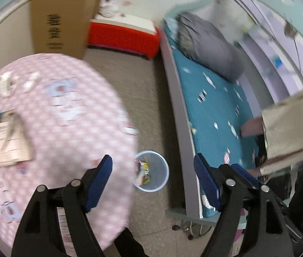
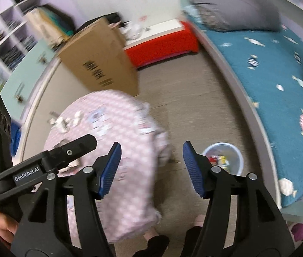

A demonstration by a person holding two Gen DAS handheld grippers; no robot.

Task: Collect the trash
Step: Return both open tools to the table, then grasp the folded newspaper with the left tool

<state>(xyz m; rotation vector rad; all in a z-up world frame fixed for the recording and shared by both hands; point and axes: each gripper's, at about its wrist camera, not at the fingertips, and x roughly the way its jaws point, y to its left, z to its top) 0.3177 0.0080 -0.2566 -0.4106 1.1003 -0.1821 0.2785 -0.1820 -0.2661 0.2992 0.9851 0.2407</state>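
Both the left hand-held gripper (image 1: 153, 167) and the right hand-held gripper (image 2: 152, 155) were wide open and empty, above the floor near the bin (image 1: 158, 172) beside the pink worktop (image 1: 65, 115).

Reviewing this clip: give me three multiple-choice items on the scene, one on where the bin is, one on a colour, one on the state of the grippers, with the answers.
1. Where does the trash bin stand?
A. On the table
B. On the floor between table and bed
C. On the bed

2. What colour is the low bench by the far wall?
A. Red
B. Green
C. Yellow

3. How are both hand-held grippers?
A. Open, empty
B. Shut on trash
C. One open, one shut

Answers:
1 B: the trash bin sits on the floor between the pink table and the bed.
2 A: the bench has a red side.
3 A: the left hand-held gripper and right hand-held gripper both show spread jaws with nothing between.
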